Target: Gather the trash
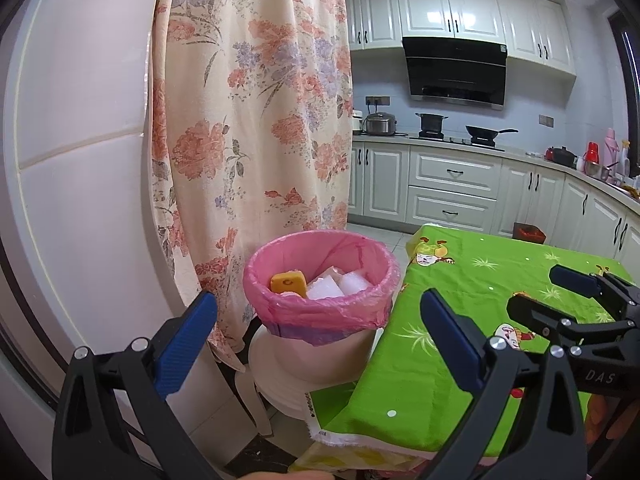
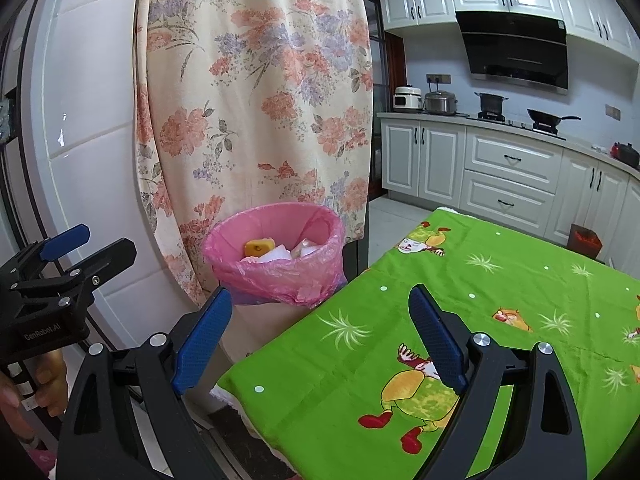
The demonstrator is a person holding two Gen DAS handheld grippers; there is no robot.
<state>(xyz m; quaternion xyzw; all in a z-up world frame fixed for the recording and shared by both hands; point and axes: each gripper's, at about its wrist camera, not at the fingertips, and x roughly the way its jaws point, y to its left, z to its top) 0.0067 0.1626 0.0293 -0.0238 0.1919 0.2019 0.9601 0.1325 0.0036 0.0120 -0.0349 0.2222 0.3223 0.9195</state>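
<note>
Right tool (image 2: 320, 336) held wide apart, empty, above green-clothed bench (image 2: 500, 280). Pink-lined bin (image 2: 276, 276) beside bench corner, yellow item (image 2: 259, 247) and white scraps (image 2: 280, 255) inside. Left tool (image 2: 86, 246) seen at left.

Bright, even light; sharp focus; edges bend.

One pink-lined bin (image 1: 320, 308), one orange piece (image 1: 288, 280), two grippers, one green cloth (image 1: 460, 320).

floral curtain (image 1: 256, 120) hanging left; green cartoon tablecloth (image 2: 460, 300) right; white cabinets (image 1: 452, 184); range hood (image 1: 456, 68); wok (image 1: 486, 133)
</note>
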